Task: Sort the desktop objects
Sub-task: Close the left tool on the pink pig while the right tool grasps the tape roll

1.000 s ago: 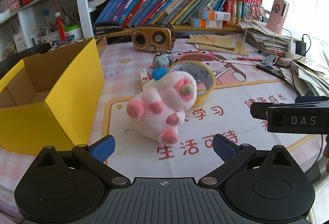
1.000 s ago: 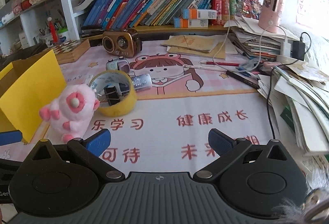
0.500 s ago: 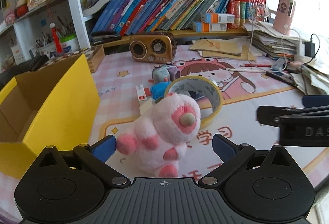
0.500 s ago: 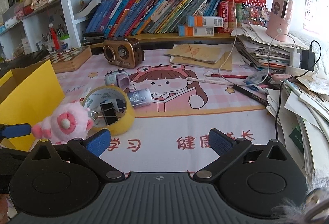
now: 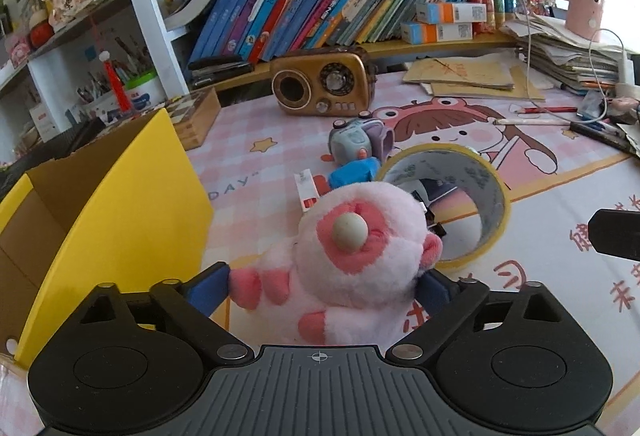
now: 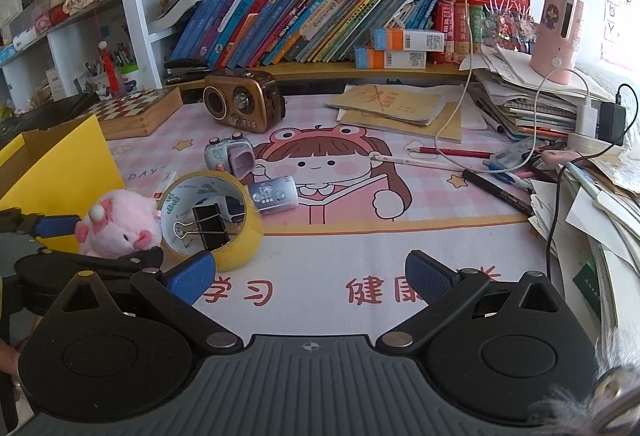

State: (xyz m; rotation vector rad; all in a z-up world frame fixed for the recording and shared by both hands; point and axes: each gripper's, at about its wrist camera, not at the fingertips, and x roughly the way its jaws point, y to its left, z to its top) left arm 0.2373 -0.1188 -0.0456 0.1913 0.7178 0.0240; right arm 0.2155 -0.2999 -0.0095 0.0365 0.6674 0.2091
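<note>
A pink plush toy [image 5: 352, 252] lies on the desk mat between the fingers of my left gripper [image 5: 324, 286], whose blue pads touch both its sides; the toy also shows in the right wrist view [image 6: 120, 222]. A yellow tape roll [image 5: 460, 204] stands just behind it, with a black binder clip [image 6: 208, 226] inside. An open yellow box [image 5: 100, 196] stands to the left. My right gripper [image 6: 312, 276] is open and empty above the mat, to the right of the tape roll [image 6: 224, 220].
Behind the tape lie a small toy camera [image 5: 358, 142], a blue eraser [image 5: 354, 172] and a small white box [image 5: 306, 190]. A brown radio [image 5: 324, 84], a chessboard box [image 6: 136, 110], pens [image 6: 496, 188], paper stacks and a cable [image 6: 556, 220] crowd the back and right.
My left gripper moved forward around the plush toy and its fingers closed in on it. My right gripper rose and drew back a little, staying open.
</note>
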